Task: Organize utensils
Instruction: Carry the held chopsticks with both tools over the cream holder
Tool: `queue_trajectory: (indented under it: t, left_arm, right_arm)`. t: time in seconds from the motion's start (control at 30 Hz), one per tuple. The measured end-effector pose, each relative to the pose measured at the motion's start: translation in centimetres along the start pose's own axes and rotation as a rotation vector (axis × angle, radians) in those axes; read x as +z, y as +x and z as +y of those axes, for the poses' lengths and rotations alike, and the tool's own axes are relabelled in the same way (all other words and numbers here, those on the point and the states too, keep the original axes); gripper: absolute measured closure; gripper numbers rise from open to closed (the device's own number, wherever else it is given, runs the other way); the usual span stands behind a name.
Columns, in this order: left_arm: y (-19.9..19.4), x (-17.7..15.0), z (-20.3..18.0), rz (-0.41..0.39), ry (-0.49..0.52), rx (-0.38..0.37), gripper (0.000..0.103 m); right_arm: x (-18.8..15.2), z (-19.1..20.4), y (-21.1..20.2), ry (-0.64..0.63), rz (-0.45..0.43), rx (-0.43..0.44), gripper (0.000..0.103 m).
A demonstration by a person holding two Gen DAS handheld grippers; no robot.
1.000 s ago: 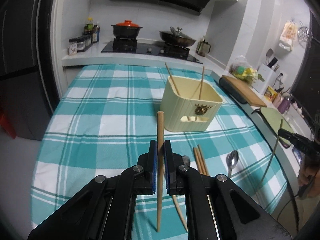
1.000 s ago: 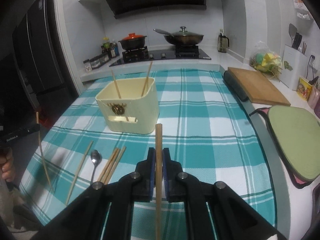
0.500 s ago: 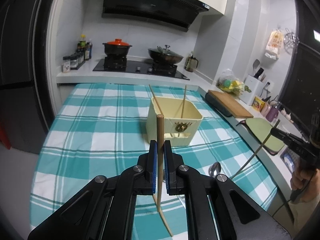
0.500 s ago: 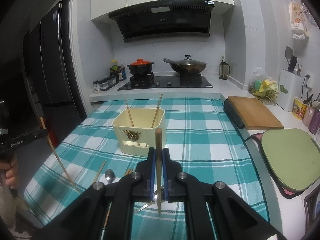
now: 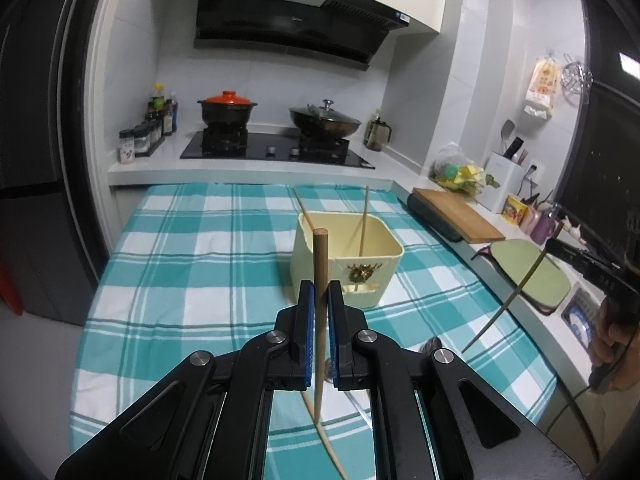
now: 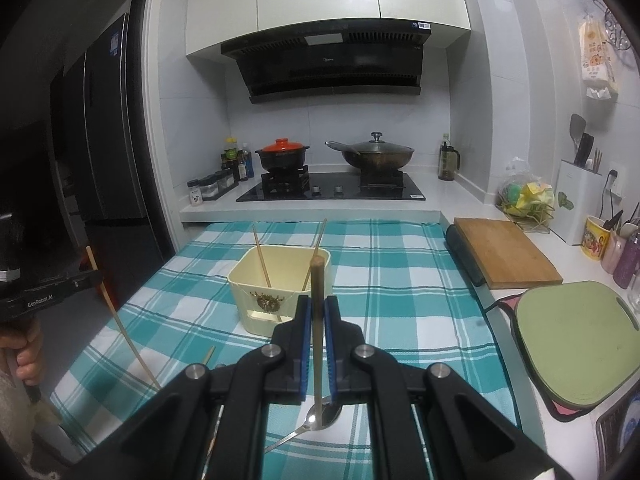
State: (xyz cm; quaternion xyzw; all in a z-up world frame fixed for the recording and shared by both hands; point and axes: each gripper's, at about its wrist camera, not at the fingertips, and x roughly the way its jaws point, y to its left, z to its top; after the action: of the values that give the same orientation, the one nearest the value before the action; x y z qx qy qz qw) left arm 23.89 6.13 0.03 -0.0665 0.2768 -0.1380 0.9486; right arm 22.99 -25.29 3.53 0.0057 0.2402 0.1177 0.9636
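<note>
My left gripper (image 5: 319,298) is shut on a wooden chopstick (image 5: 320,268) held nearly upright above the checked tablecloth (image 5: 192,264). Ahead of it stands the cream utensil box (image 5: 346,266) with two chopsticks leaning inside. My right gripper (image 6: 316,312) is likewise shut on an upright chopstick (image 6: 317,280), with the same box (image 6: 276,290) just beyond it. In the left wrist view the right gripper (image 5: 550,242) shows at the right edge with its chopstick hanging down. In the right wrist view the left gripper (image 6: 92,276) is at the left edge. A metal spoon (image 6: 316,424) lies on the cloth below.
A stove (image 6: 332,190) with a red-lidded pot (image 6: 282,154) and a wok (image 6: 372,156) stands at the back. A wooden cutting board (image 6: 504,254) and a green board (image 6: 576,340) lie on the counter to the right. Another loose chopstick (image 5: 326,440) lies on the cloth.
Both grippers have risen with their chopsticks, whose lower ends have lifted clear of the cloth. The box and the utensils on the cloth now sit lower in both views.
</note>
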Motion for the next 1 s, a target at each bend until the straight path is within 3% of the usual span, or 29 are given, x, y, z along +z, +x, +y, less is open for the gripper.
queue_trajectory:
  t: [0.37, 0.6, 0.87, 1.0]
  left_arm:
    - [-0.5, 3.6, -0.4, -0.046, 0.024, -0.007, 0.099]
    - [-0.1, 8.2, -0.7, -0.122, 0.031, 0.003, 0.099]
    - [4.4, 14.5, -1.0, -0.220, -0.041, 0.001, 0.099]
    - [8.4, 15.8, -1.4, -0.215, -0.074, -0.002, 0.099]
  right_arm:
    - [2.9, -0.2, 2.0, 0.000, -0.008, 0.015, 0.096]
    - [6.3, 0.7, 2.9, -0.040, -0.050, 0.028, 0.096]
    - [10.8, 1.8, 6.3, -0.064, -0.122, 0.054, 0.096]
    - [12.1, 2.2, 9.0, -0.057, -0.162, 0.091, 0.096]
